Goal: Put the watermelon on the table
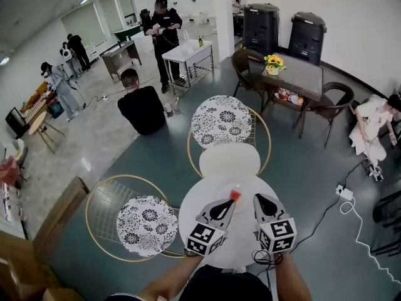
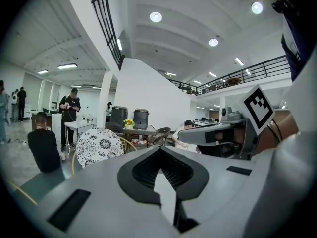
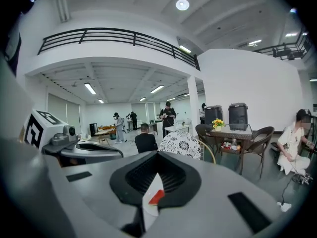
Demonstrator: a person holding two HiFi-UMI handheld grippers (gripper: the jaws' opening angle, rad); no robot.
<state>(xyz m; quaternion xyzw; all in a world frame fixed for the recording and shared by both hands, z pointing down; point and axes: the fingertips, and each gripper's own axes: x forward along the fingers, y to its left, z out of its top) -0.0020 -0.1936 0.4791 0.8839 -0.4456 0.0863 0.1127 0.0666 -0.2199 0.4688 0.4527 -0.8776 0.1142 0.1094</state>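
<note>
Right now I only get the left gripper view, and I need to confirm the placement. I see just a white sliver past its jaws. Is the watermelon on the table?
Observer: Yes. In the head view the watermelon, a small red piece, lies on the round white table, just ahead of the left gripper and not in its jaws.
Operator: Does the right gripper hold anything?
Observer: No. In the right gripper view the right gripper has its jaws together. Only a bit of red on the table shows through the slit.
</note>
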